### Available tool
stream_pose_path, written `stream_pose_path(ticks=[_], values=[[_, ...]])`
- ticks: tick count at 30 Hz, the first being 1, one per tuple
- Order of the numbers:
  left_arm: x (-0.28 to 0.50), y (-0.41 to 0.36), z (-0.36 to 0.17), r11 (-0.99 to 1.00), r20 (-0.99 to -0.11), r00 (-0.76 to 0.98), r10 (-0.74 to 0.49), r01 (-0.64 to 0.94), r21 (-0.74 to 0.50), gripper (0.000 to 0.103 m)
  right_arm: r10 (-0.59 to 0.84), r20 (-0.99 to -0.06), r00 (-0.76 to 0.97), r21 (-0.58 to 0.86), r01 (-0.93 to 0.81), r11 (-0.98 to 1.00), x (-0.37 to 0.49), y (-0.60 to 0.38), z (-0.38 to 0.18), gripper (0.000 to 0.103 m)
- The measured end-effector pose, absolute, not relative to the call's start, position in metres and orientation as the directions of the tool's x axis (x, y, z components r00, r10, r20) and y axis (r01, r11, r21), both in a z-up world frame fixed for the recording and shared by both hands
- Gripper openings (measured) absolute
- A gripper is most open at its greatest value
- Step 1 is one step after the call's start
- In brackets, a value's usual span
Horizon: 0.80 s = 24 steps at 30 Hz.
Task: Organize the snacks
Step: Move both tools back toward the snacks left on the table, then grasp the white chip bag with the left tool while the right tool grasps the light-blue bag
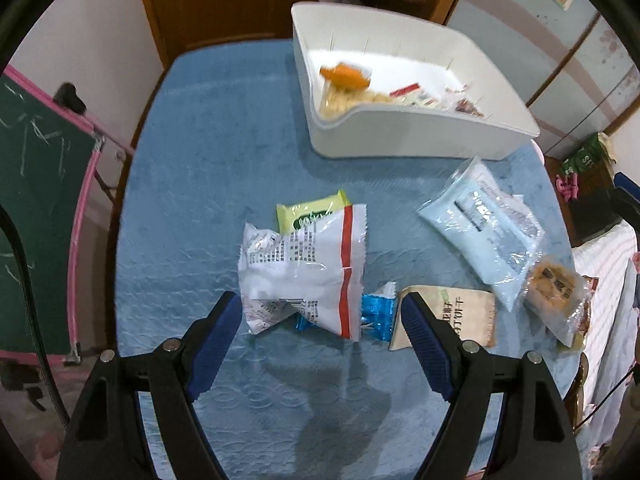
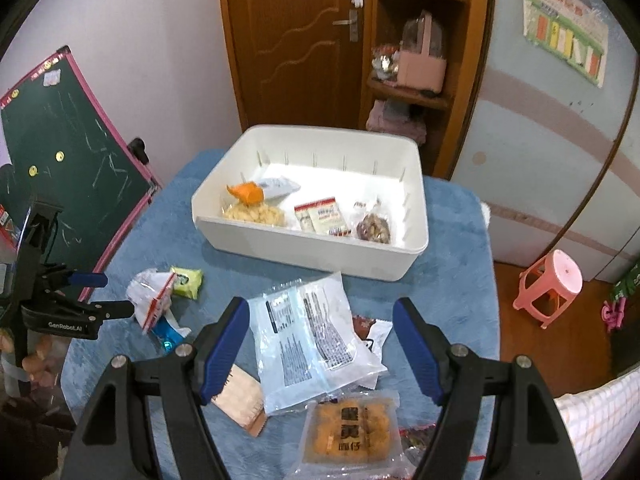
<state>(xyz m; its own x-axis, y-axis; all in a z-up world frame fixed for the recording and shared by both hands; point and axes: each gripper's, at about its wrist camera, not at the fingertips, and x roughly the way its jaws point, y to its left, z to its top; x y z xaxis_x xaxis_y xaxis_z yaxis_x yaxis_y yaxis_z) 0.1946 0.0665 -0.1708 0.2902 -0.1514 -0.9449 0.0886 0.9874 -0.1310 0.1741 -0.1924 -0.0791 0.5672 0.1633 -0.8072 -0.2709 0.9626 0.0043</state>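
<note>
The left gripper (image 1: 322, 312) hovers low over the blue-covered desk (image 1: 208, 168) with its fingers (image 1: 218, 332) spread wide and empty, bracketing the near end of a white snack packet with a red stripe (image 1: 304, 268). That packet lies on top of a small blue foil wrapper (image 1: 374, 314), and a yellow-green packet (image 1: 312, 212) pokes out from behind it. The right gripper (image 2: 322, 344) is likewise wide open and holds nothing; it hangs above a clear bag with printed labels (image 2: 312, 344), with an orange biscuit pack (image 2: 352, 428) just in front of the camera and a tan packet (image 2: 240, 396) by its left finger.

The white bin (image 2: 320, 256) stands at the far side of the desk and already holds a few snacks, among them an orange-topped bag (image 2: 246, 194), a red-edged packet (image 2: 320, 214) and a bag of dark nuts (image 2: 374, 230).

The step in hand looks like a pick of the red-striped packet. To do it well, the left fingers should come down around the puffy middle of the packet rather than its crimped edge, low enough to catch film on both sides yet clear of the blue wrapper beneath, so only one item lifts. A slow close should help, since the slick bag may squirt sideways. The right gripper is best kept well apart until the left clears toward the bin.
</note>
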Motion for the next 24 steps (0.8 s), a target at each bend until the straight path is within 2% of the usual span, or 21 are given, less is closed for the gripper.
stream_pose_path(ticks=[7, 10, 20, 24], values=[[0.212, 0.056, -0.196, 0.988, -0.959, 0.246, -0.140, 0.103, -0.118, 0.081, 0.198, -0.875, 0.442, 0.082, -0.268, 0.960, 0.206, -0.194, -0.122, 0.075], [0.219, 0.050, -0.200, 0.990, -0.960, 0.261, -0.100, 0.124, -0.069, 0.081, 0.196, -0.899, 0.391, 0.097, -0.257, 0.961, 0.219, -0.194, -0.140, 0.075], [0.233, 0.057, -0.215, 0.993, -0.969, 0.237, -0.071, 0.111, -0.045, 0.081, 0.135, -0.968, 0.213, 0.083, -0.239, 0.968, 0.247, -0.185, -0.196, 0.075], [0.238, 0.064, -0.223, 0.992, -0.971, 0.218, -0.100, 0.099, -0.080, 0.087, 0.121, -0.979, 0.162, 0.074, -0.272, 0.959, 0.246, -0.179, -0.211, 0.075]])
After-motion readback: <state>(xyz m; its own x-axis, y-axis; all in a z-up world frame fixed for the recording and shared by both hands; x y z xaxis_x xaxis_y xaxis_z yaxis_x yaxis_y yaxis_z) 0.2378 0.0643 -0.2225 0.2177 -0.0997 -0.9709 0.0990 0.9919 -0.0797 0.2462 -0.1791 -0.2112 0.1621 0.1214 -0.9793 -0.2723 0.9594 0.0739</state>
